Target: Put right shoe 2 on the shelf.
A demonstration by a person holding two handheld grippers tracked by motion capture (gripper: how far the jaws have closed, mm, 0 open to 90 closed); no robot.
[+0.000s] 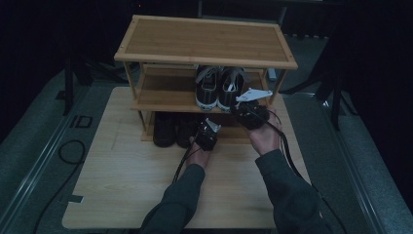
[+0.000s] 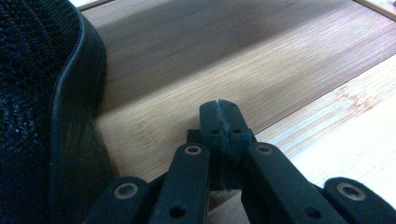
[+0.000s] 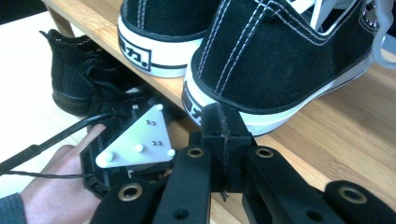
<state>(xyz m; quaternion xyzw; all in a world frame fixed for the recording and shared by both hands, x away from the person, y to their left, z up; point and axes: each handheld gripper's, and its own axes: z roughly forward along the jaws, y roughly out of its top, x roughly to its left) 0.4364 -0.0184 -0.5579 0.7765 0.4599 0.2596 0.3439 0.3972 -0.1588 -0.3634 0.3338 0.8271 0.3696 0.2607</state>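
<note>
Sleeves (image 1: 272, 195) of the person are coming in from the bottom of the high view, nearest the camera, and are reaching across the pale tabletop (image 1: 122, 185) toward the rack (image 1: 204, 41), a three-level wooden shoe rack standing at the far middle of the tabletop. Sitting on the rack's middle shelf (image 1: 163, 95), toward its right end, is a pair of black sneakers (image 1: 219, 87) with white soles, heels facing the person and side by side; in the right gripper view the nearer sneaker's heel is hanging slightly over the shelf's front edge. Standing on the bottom shelf (image 2: 196, 60), to the left and in shadow, is a pair of dark shoes (image 1: 170, 129); in the left gripper view one of them is looming just beside the left gripper on the bottom shelf's wood. The right gripper (image 1: 237, 111) is hovering at the front edge of the middle shelf, its jaws pressed fully together on nothing, with their tip just under the nearer sneaker's white heel; whether it is touching the sole cannot be told. The left gripper (image 1: 201, 130) is sitting lower, in front of the bottom shelf, its jaws likewise closed tight and empty, pointing over the bare wood beside the dark shoes.
</note>
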